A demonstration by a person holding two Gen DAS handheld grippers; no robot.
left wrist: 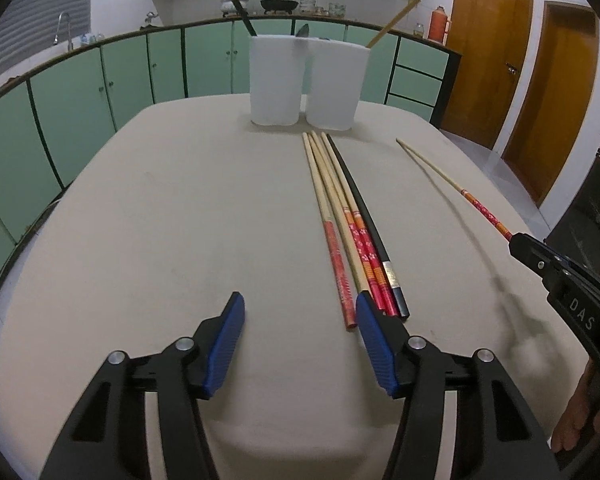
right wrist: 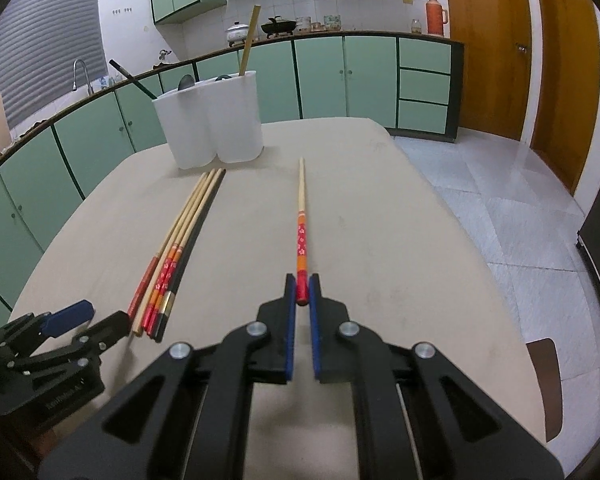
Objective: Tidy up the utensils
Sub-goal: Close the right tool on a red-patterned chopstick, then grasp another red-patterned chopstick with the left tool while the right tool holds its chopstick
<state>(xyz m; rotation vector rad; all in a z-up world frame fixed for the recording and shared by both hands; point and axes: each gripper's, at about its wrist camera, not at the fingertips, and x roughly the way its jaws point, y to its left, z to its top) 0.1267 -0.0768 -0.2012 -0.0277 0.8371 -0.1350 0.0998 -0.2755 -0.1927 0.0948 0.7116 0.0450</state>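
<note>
Your right gripper point(right wrist: 302, 286) pinches a chopstick point(right wrist: 301, 216) by its red end, pointing ahead toward the holder point(right wrist: 208, 120); that end-grip may let it swivel. Your left gripper point(left wrist: 300, 312) hangs spread, its right pad beside the chopstick bundle point(left wrist: 352, 232).

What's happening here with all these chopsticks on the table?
A person is sorting utensils with a hand-held gripper in each hand. The right gripper is shut on the red end of a bamboo chopstick with a red-and-orange flowered handle, held above the beige table. The left gripper is open beside a row of chopsticks lying on the table, with nothing between its blue pads. Behind them stands a white two-compartment plastic holder, already holding a few utensils.
</note>
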